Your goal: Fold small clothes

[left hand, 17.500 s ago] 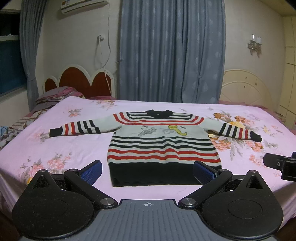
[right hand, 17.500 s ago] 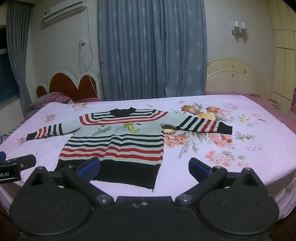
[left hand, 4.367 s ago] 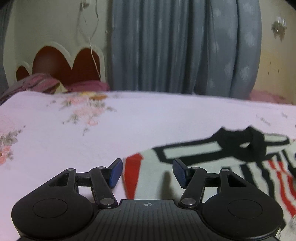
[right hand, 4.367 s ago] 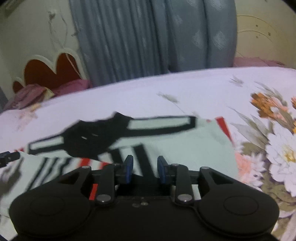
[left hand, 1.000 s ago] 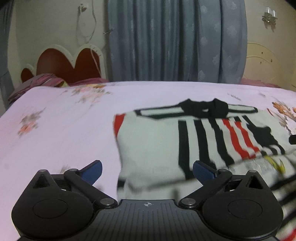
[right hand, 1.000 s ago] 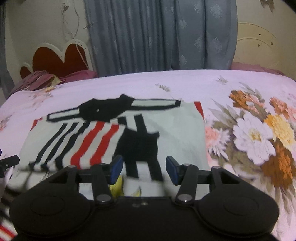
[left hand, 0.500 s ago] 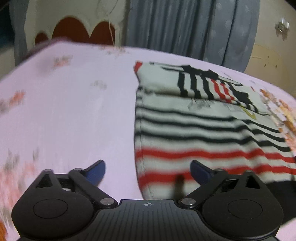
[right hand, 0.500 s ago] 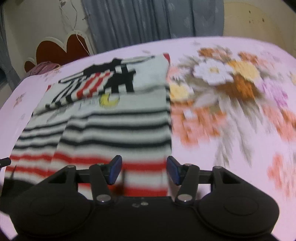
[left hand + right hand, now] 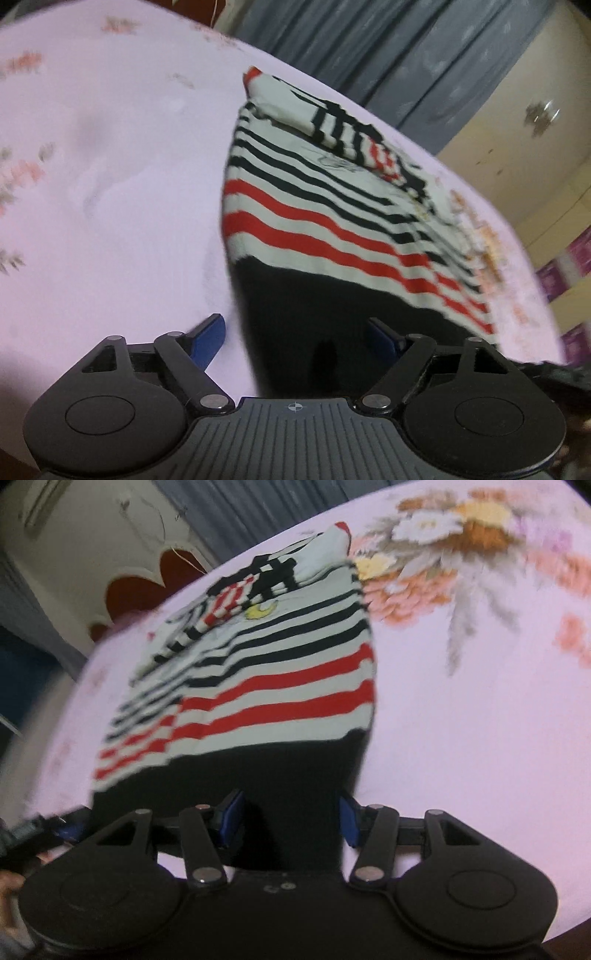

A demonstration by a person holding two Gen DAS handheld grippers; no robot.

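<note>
Pink floral bedsheet (image 9: pixel 110 184); sweater (image 9: pixel 332 229) hem between both jaws: left closing, right apart.

Left tongs (image 9: pixel 297 341) point downward with jaws closing; right tongs (image 9: pixel 290 818) point downward, jaws partly apart.

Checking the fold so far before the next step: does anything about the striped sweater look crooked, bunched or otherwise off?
Nothing stands out. The striped knit sweater lies flat on the pink floral bedsheet, sleeves folded across its chest. Its black hem sits between the pads of both the closing left claw and the right claw.
</note>
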